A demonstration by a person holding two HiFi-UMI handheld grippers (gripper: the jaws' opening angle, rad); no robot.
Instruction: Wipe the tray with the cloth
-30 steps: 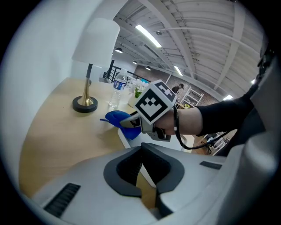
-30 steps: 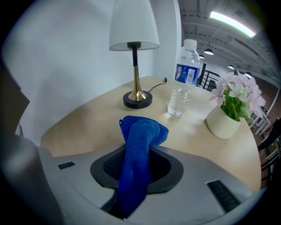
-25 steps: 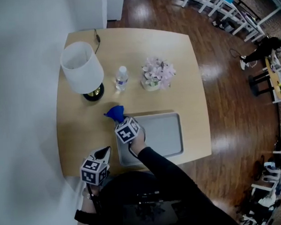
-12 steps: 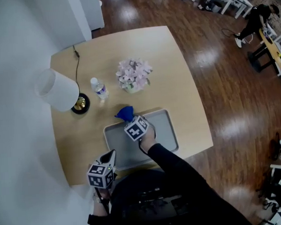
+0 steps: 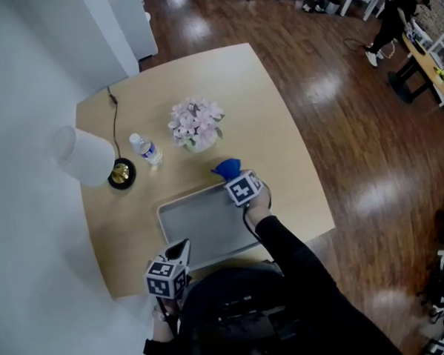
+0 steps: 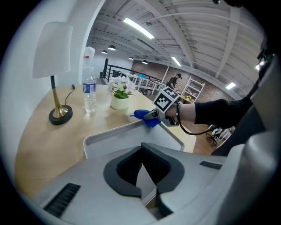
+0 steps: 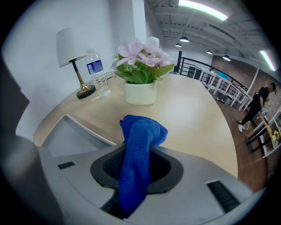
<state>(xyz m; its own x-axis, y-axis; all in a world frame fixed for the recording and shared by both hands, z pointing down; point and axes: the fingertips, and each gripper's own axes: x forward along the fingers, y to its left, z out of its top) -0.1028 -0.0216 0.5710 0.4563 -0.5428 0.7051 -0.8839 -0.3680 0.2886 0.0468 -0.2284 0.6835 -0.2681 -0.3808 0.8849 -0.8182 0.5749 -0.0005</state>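
A grey tray (image 5: 199, 230) lies on the wooden table near its front edge. My right gripper (image 5: 231, 175) is at the tray's far right corner, shut on a blue cloth (image 5: 226, 167) that bulges out past its jaws. In the right gripper view the blue cloth (image 7: 139, 145) fills the jaws, with the tray (image 7: 66, 132) low on the left. My left gripper (image 5: 180, 249) hovers over the tray's near left edge with its jaws together and nothing in them. The left gripper view shows the tray (image 6: 109, 132) ahead and the cloth (image 6: 147, 117) at its far corner.
A white lamp (image 5: 83, 154) with a brass base, a water bottle (image 5: 145, 149) and a pot of pink flowers (image 5: 195, 124) stand behind the tray. The lamp's cord (image 5: 115, 115) runs to the table's far edge. Wood floor lies to the right.
My right gripper has carried the cloth along the tray's far edge from the left corner to the right corner. The left gripper has stayed by the near left edge.
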